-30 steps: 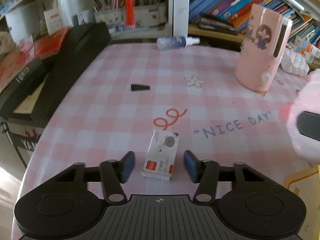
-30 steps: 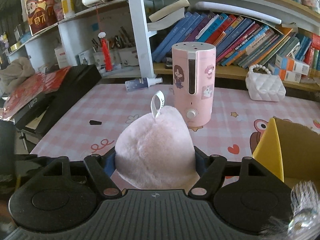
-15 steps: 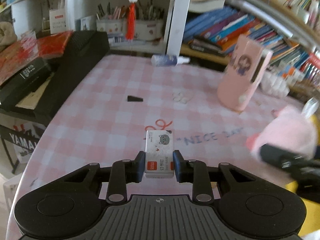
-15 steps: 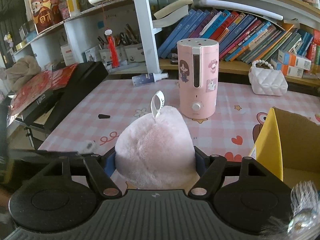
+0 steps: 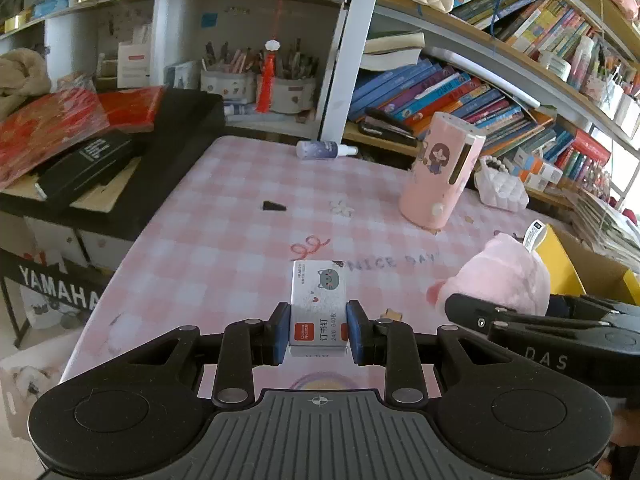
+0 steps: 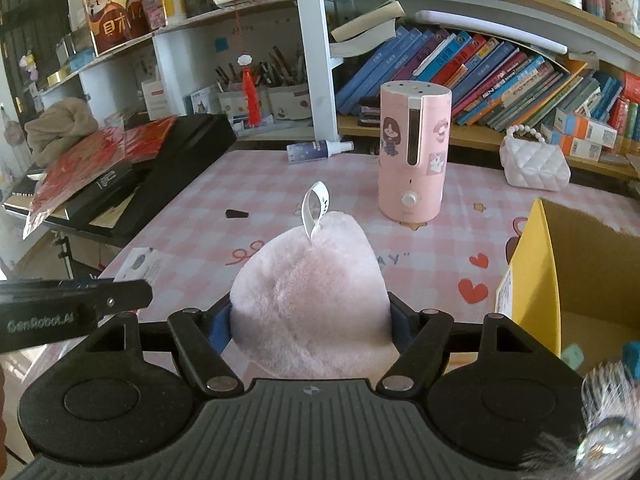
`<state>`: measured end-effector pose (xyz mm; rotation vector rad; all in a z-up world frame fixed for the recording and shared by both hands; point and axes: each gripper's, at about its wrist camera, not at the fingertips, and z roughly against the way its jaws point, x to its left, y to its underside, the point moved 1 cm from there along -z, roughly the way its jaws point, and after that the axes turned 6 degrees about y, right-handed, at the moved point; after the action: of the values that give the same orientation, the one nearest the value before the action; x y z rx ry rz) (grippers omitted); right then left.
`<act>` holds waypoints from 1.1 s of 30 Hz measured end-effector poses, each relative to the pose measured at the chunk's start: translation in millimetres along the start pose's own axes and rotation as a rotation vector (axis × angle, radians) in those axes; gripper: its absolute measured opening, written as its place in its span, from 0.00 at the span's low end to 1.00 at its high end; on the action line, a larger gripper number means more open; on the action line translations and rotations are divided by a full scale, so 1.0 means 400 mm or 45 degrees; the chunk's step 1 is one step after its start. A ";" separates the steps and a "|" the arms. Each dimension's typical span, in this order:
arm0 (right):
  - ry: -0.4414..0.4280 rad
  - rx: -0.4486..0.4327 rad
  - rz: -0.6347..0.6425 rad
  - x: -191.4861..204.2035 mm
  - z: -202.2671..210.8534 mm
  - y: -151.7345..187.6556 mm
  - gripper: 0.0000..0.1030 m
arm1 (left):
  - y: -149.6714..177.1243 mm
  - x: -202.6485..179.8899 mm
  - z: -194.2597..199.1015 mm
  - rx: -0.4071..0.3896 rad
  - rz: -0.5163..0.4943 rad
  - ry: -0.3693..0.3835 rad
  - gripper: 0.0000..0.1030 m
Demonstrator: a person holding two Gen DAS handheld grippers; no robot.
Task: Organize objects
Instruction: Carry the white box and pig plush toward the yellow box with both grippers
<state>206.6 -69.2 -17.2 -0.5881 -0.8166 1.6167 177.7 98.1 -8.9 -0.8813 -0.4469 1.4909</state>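
Observation:
My left gripper [image 5: 319,330] is shut on a small white staple box [image 5: 319,304] with a grey cat print, held above the pink checked table [image 5: 240,216]. My right gripper [image 6: 310,320] is shut on a pink fluffy plush pad [image 6: 310,292] with a white loop tag. The plush [image 5: 504,280] and right gripper also show at the right of the left wrist view. The staple box [image 6: 140,264] and left gripper show at the left of the right wrist view. A yellow cardboard box [image 6: 560,272] stands open at the right.
A pink cylindrical humidifier [image 6: 412,152] stands mid-table. A spray bottle [image 6: 320,148] lies at the back edge, a small black wedge [image 6: 237,213] left of centre, a white quilted purse [image 6: 536,164] at back right. A black keyboard case [image 5: 152,160] borders the left edge.
My left gripper closed on the staple box and lifted it off the table. My right gripper stayed shut on the plush and shifted slightly toward the yellow box.

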 end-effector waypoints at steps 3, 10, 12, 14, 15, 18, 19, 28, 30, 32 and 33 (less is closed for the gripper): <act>0.001 0.000 0.000 0.021 0.025 0.017 0.69 | 0.022 0.008 0.033 -0.008 -0.004 -0.001 0.27; 0.023 0.001 0.017 0.073 0.096 0.075 0.69 | 0.087 0.025 0.110 -0.010 -0.005 0.016 0.27; 0.031 0.000 0.026 0.091 0.120 0.099 0.69 | 0.112 0.033 0.132 -0.003 -0.004 0.022 0.27; 0.036 0.007 0.032 0.107 0.144 0.125 0.69 | 0.141 0.041 0.157 0.010 -0.001 0.027 0.27; 0.037 0.012 0.033 0.116 0.156 0.139 0.69 | 0.153 0.045 0.169 0.014 0.001 0.029 0.27; 0.042 0.023 0.033 0.141 0.194 0.180 0.69 | 0.189 0.055 0.205 0.031 0.001 0.031 0.27; 0.043 0.027 0.030 0.148 0.206 0.192 0.69 | 0.199 0.058 0.216 0.034 0.000 0.035 0.27; 0.068 0.044 -0.057 0.181 0.304 0.297 0.69 | 0.274 0.050 0.300 0.065 -0.083 0.086 0.27; 0.078 0.049 -0.086 0.181 0.322 0.317 0.69 | 0.289 0.043 0.313 0.072 -0.104 0.102 0.27; 0.091 0.053 -0.113 0.178 0.337 0.334 0.69 | 0.300 0.037 0.324 0.076 -0.121 0.117 0.27; 0.098 0.055 -0.126 0.176 0.346 0.343 0.69 | 0.303 0.032 0.328 0.079 -0.127 0.126 0.27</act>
<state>2.2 -38.4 -32.3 -0.5673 -0.7406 1.5088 0.7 123.2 -18.8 -0.8675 -0.3646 1.3566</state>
